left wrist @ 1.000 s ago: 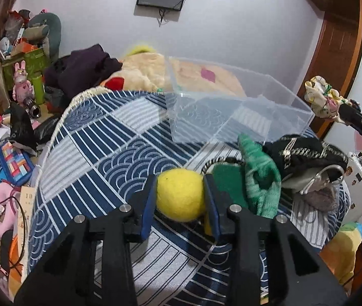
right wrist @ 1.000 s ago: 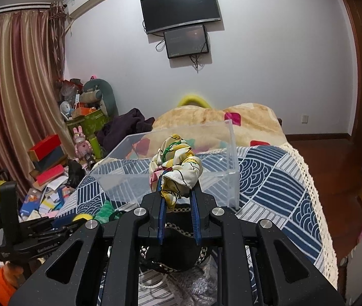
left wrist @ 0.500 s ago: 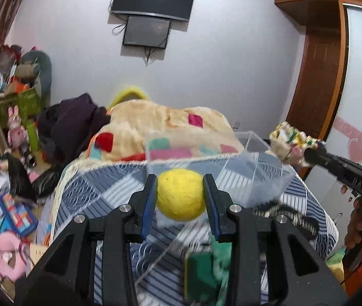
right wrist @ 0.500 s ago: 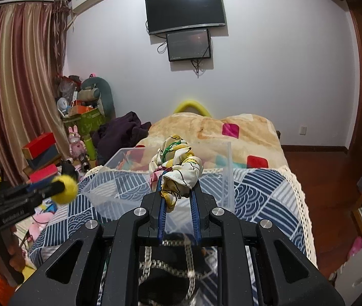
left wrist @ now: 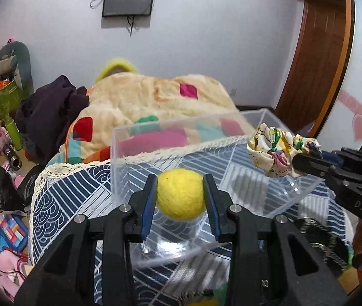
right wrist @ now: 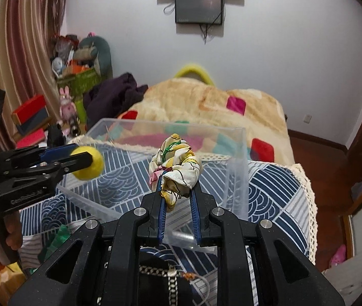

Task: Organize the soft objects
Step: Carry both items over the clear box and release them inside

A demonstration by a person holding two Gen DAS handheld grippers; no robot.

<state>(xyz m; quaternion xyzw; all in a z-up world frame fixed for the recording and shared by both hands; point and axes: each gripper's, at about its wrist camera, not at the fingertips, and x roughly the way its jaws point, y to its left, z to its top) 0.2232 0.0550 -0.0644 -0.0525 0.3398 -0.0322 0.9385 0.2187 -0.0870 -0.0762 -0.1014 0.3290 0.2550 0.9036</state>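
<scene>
My left gripper (left wrist: pixel 180 195) is shut on a yellow felt ball (left wrist: pixel 180 196) and holds it over the near edge of a clear plastic box (left wrist: pixel 140 137). My right gripper (right wrist: pixel 177 186) is shut on a floral cloth scrunchie (right wrist: pixel 174 163), held above the same box (right wrist: pixel 242 153). In the right wrist view the ball (right wrist: pixel 88 163) hangs at the box's left edge. In the left wrist view the scrunchie (left wrist: pixel 275 153) is over the box's right side. The box looks empty.
The box stands on a table with a blue patterned cloth (right wrist: pixel 277 186). A black chain-trimmed item (right wrist: pixel 170 280) and green cloth (right wrist: pixel 58 237) lie near me. A bed with a beige blanket (left wrist: pixel 135 102) is behind. Clutter covers the floor on the left (left wrist: pixel 0 224).
Both grippers moved forward toward the box. The left gripper lifted the ball from the table to above the box's edge. The right gripper carried the scrunchie over the box.
</scene>
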